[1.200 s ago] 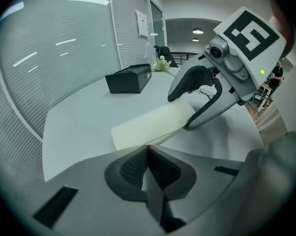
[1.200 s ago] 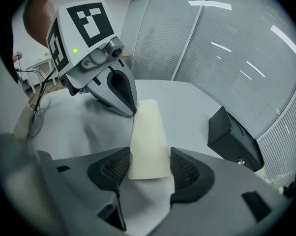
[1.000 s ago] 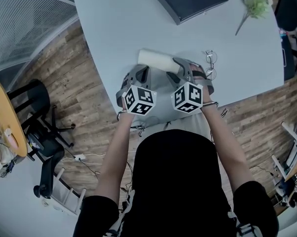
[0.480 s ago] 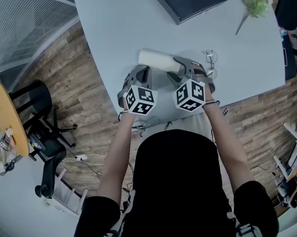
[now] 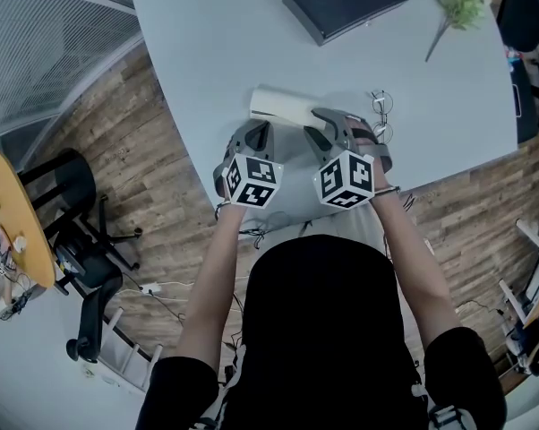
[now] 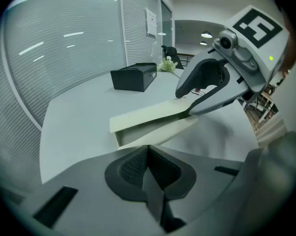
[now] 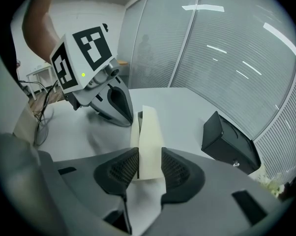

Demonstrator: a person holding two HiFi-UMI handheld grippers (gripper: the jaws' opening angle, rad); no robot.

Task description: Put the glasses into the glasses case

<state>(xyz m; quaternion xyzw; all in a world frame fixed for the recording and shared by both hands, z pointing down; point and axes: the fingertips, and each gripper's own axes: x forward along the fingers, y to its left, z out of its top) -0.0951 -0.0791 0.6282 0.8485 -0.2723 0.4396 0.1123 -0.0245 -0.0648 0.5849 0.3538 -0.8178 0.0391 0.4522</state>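
Position: glasses case [image 5: 283, 106], cream, lies on the pale surface [image 5: 207, 52] at centre frame in the head view. The left claw's view shows its lid raised off the tray along one side. Right claw [image 7: 149, 163] is clenched on the near end of that lid; both pads press the cream panel, the jaws having just been closing on it. Left claw [image 6: 148, 154] is clenched on nothing, pads together, low over the surface just short of the case and lower left of it in the head view. The glasses [image 5: 381, 119] lie outside the case, on the surface just right of it, beside the right claw. A black box [image 5: 346, 3] sits at upper centre and a green sprig [image 5: 462, 7] at upper right.
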